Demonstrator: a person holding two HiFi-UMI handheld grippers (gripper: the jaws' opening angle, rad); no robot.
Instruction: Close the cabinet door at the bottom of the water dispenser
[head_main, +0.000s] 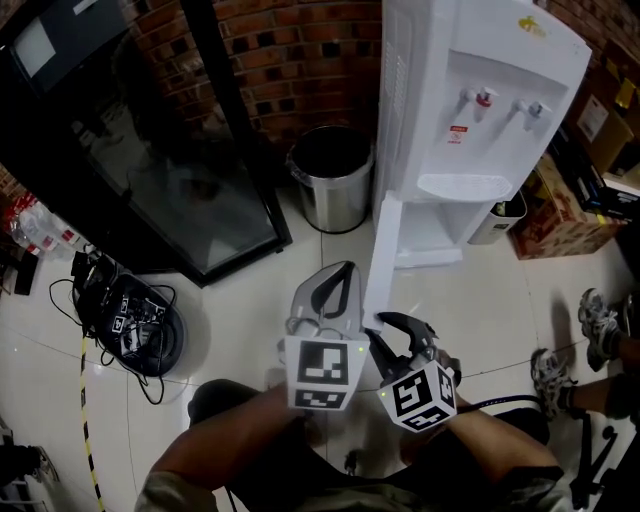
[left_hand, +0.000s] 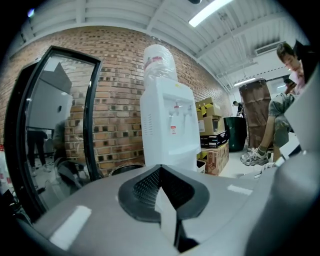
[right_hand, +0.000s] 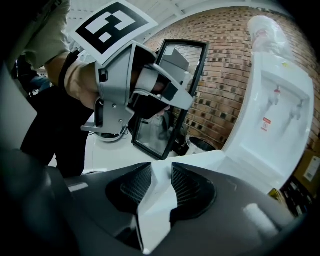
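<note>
The white water dispenser (head_main: 480, 110) stands against the brick wall, and its bottom cabinet door (head_main: 380, 255) is swung open toward me, seen edge-on. My right gripper (head_main: 388, 325) is at the door's free edge. In the right gripper view the white door panel (right_hand: 200, 165) runs between the ribbed pads of my right gripper (right_hand: 161, 172), which press on it. My left gripper (head_main: 350, 268) is just left of the door, jaws together at the tips. It points at the dispenser (left_hand: 167, 125), and I see nothing held in the left gripper (left_hand: 160, 169).
A steel trash bin (head_main: 332, 175) stands left of the dispenser, with a black glass-door cabinet (head_main: 150, 150) beyond it. Cables and dark gear (head_main: 140, 320) lie on the floor at left. Cardboard boxes (head_main: 560, 215) and a person's shoes (head_main: 598, 315) are at right.
</note>
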